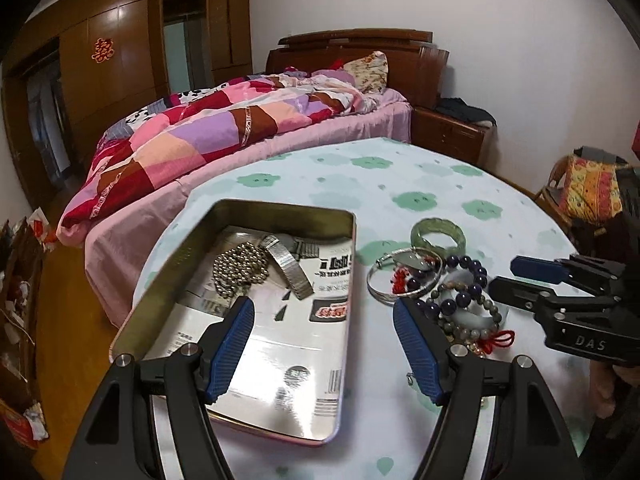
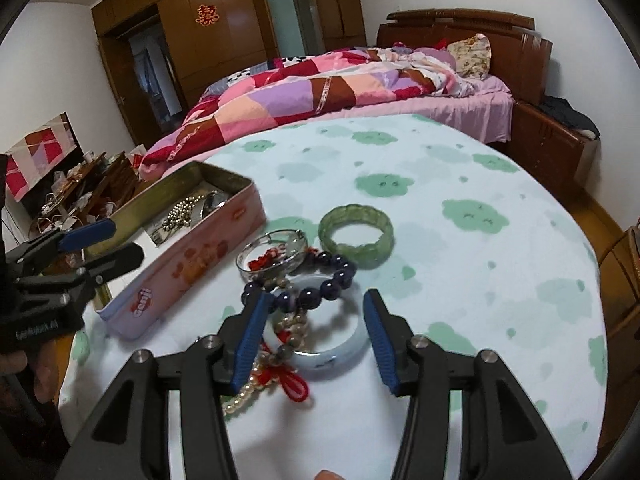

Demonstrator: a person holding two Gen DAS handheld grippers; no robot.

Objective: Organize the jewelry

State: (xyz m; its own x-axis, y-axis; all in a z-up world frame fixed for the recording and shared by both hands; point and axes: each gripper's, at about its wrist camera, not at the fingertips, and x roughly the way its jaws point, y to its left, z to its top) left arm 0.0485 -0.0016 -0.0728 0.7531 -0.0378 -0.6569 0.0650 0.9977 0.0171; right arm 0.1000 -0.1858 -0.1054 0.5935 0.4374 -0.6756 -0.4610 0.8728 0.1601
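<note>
Left hand-held gripper (image 1: 323, 344): black angular linkage arms, silver round screws at pivots, blue ribbed pads. Right hand-held gripper (image 2: 314, 340): same build; white "DAS" lettering on black body.

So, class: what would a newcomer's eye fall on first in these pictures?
Probably the heap of bracelets on the cloud-patterned tablecloth, right in front of the open right gripper. Next, the open tin to its left, already holding a bead chain and a watch band.
</note>
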